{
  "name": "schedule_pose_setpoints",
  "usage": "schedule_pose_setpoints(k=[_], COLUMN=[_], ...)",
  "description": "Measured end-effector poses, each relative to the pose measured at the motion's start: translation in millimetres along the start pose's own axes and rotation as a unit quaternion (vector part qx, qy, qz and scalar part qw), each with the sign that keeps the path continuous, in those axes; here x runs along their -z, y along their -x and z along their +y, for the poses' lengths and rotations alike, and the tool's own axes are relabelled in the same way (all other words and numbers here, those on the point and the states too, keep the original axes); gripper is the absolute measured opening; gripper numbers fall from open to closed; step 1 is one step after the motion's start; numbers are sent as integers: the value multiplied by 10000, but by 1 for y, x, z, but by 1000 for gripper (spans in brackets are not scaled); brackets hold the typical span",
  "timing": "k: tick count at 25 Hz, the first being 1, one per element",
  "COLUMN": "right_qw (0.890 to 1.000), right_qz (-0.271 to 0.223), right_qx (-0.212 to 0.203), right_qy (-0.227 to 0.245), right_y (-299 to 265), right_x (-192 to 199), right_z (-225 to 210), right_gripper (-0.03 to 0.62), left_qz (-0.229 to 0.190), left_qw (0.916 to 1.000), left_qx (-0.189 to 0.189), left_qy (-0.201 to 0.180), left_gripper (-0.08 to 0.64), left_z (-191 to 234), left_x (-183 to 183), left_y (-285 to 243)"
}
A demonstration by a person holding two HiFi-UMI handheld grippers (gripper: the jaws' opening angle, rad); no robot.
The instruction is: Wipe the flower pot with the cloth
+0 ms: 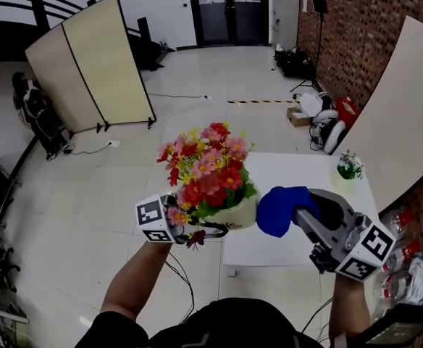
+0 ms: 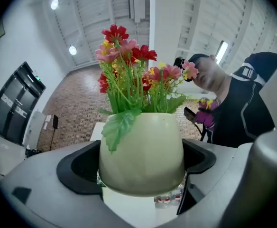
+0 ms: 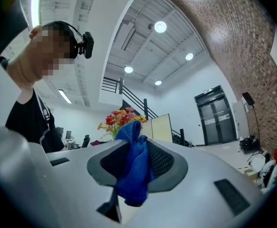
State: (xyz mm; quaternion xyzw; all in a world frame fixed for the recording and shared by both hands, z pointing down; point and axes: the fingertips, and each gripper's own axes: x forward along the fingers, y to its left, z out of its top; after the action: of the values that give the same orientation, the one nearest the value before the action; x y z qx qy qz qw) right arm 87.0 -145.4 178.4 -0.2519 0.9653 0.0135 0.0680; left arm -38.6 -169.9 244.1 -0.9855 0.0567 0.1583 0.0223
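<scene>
A pale green flower pot (image 1: pixel 242 214) (image 2: pixel 142 153) full of red, pink and yellow artificial flowers (image 1: pixel 208 167) (image 2: pixel 133 75) is lifted above the white table's near-left corner. My left gripper (image 1: pixel 210 228) (image 2: pixel 141 170) is shut on the flower pot, one jaw on each side of its belly. A bunched blue cloth (image 1: pixel 280 209) (image 3: pixel 133 167) sits just right of the pot, nearly touching it. My right gripper (image 1: pixel 303 214) (image 3: pixel 134 167) is shut on the cloth, whose folds stick out past the jaws.
The white table (image 1: pixel 291 201) carries a small potted plant (image 1: pixel 349 166) at its far right corner. Water bottles (image 1: pixel 398 281) lie on the floor to the right. A beige folding screen (image 1: pixel 95 67) stands far left. A curved white panel (image 1: pixel 400 114) leans by the brick wall.
</scene>
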Motion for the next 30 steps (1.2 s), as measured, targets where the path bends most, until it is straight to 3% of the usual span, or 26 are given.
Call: schedule_pose_setpoints(k=[4,9,15,27,30], right_qw=[9992,9992,9991,9985,9994], right_qz=[177,152,121,122,-88], right_qx=[-363,-372,-391,-483,-238], right_qy=[-14,-14,-85,-210,-255], right_y=[-19,-8,-10,-14,-6], right_x=[1,19,15,18,10], right_z=[23,23,20,16,0], right_gripper=[97,97,97,97,97], left_qz=[93,27,-132,-2,1], left_qw=[9997,9980,9933,9935,9935], left_qx=[211,609,1120,1091,1103], left_qy=[91,160,250,314,294], left_gripper=[522,522,522,522,522], left_z=[-11,-42,-75,-94,-95], left_x=[-5,16,4,7,4], left_y=[-1,-2,-5,-6,-6])
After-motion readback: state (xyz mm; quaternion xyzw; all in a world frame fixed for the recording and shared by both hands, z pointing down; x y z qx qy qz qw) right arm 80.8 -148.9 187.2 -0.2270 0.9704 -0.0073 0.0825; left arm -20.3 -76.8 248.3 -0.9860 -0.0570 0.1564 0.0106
